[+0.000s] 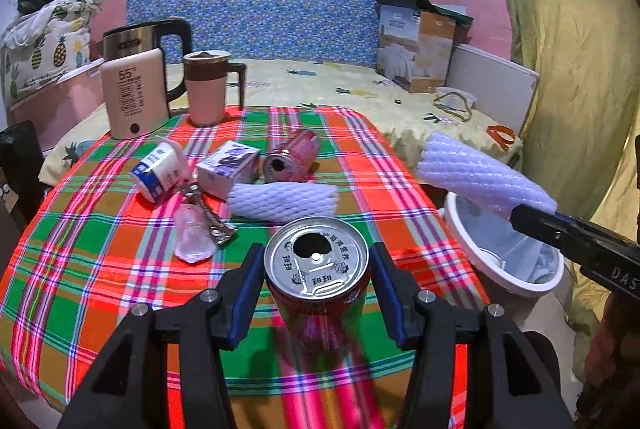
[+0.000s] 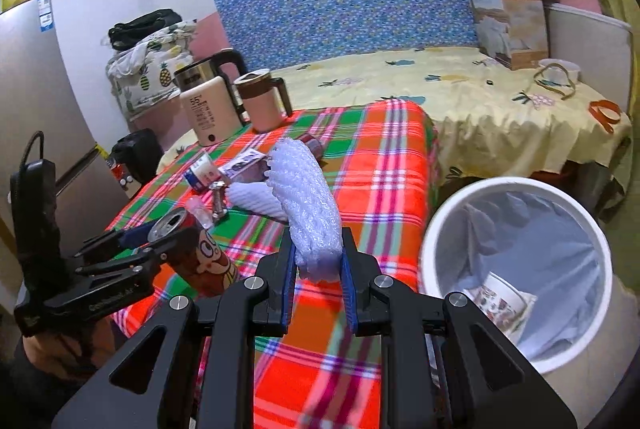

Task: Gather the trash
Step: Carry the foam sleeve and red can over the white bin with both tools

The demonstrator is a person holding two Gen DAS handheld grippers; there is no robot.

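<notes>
The white foam mesh sleeve (image 2: pixel 310 213), long axis at twelve o'clock, sits pinched in the right gripper (image 2: pixel 318 279) jaws; the white bin (image 2: pixel 516 185) lies at three o'clock. The left gripper (image 1: pixel 318 283) jaws bracket the red drink can (image 1: pixel 318 281), on the plaid worktop (image 1: pixel 100 269); contact unclear.

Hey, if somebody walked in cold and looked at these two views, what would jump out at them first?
Probably the loud red-and-green plaid tablecloth strewn with trash, and the open-topped red can upright between the left gripper jaws, which don't visibly touch it. Next, the white foam net sleeve pinched in the right gripper, beside the white bin at the table's right edge.
</notes>
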